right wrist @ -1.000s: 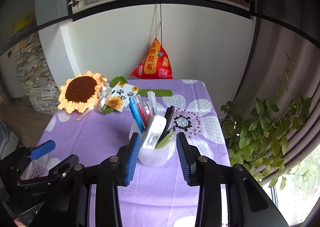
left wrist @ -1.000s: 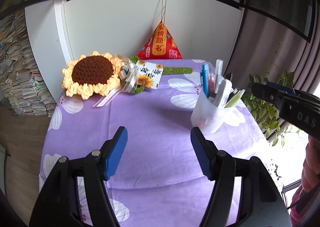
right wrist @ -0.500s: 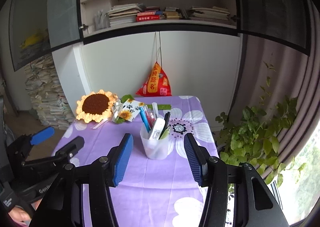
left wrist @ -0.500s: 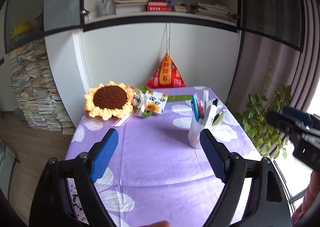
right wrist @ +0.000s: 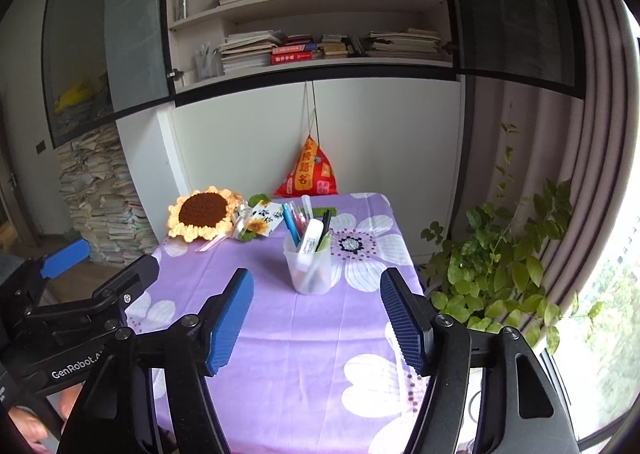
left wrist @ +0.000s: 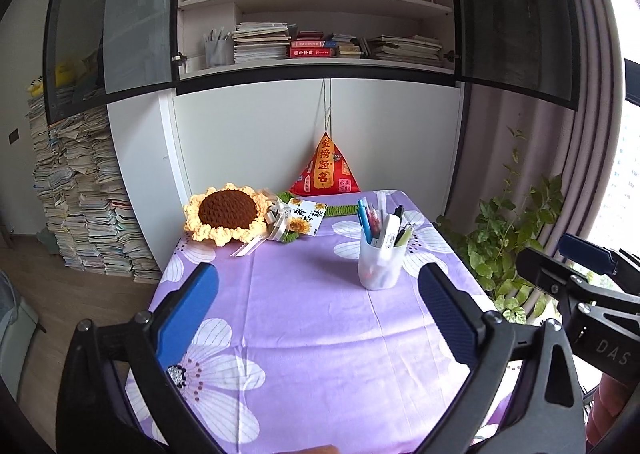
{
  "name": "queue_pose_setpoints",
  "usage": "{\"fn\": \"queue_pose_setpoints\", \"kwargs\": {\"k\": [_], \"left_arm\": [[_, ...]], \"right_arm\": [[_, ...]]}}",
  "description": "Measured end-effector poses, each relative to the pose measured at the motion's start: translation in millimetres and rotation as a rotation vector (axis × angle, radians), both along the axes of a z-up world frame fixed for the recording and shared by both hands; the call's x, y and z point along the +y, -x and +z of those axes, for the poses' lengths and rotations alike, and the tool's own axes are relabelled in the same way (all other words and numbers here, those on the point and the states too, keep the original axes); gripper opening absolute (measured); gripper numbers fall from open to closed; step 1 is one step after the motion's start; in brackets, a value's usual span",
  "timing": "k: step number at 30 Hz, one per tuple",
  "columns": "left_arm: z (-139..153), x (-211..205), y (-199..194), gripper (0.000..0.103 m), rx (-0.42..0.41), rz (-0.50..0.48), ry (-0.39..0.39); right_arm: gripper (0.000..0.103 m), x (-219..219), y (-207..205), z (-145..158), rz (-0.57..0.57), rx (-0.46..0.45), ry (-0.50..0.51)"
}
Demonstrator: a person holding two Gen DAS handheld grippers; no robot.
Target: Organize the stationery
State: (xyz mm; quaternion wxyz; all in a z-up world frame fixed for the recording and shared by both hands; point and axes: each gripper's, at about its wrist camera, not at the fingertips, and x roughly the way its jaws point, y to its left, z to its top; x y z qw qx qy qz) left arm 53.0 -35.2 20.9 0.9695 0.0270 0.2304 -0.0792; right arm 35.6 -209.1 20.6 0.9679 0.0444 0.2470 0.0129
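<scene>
A translucent white pen cup (left wrist: 379, 266) stands upright on the purple flowered tablecloth (left wrist: 304, 294), right of centre. It holds several pens, markers and a white correction-tape-like item. The cup also shows in the right wrist view (right wrist: 308, 268). My left gripper (left wrist: 316, 302) is open and empty, held back above the near part of the table. My right gripper (right wrist: 316, 318) is open and empty, well short of the cup. Each gripper shows at the edge of the other's view.
A crocheted sunflower (left wrist: 226, 218) with a ribboned card (left wrist: 306, 219) lies at the far left of the table. A red triangular pouch (left wrist: 326, 172) hangs at the back wall. A leafy plant (right wrist: 496, 254) stands right of the table. Paper stacks (left wrist: 84, 206) stand at left.
Both grippers have pulled back and up from the cup, so the table looks smaller and the bookshelves show. Both jaws have opened wider.
</scene>
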Motion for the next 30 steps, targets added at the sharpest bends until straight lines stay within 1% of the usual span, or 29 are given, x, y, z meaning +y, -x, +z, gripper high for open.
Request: {"fn": "queue_pose_setpoints", "kwargs": {"k": [7,13,14,16,21,30], "left_arm": [[4,0,19,0.1,-0.015,0.004,-0.003],[12,3,37,0.102,-0.052,0.011,-0.001],[13,4,39,0.102,-0.056,0.015,0.0],[13,6,40,0.102,-0.056,0.018,0.003],[10,9,43,0.102,-0.044,0.025,0.011],[14,12,50,0.102,-0.072,0.024,0.014]], "right_arm": [[0.068,1,24,4,0.005,-0.028,-0.002],[0.069,5,39,11,0.019,-0.056,0.008],[0.07,6,41,12,0.02,-0.058,0.009],[0.081,7,44,13,0.021,-0.06,0.011],[0.082,11,51,13,0.019,-0.073,0.023],[0.084,19,60,21,0.006,-0.113,0.055]]}}
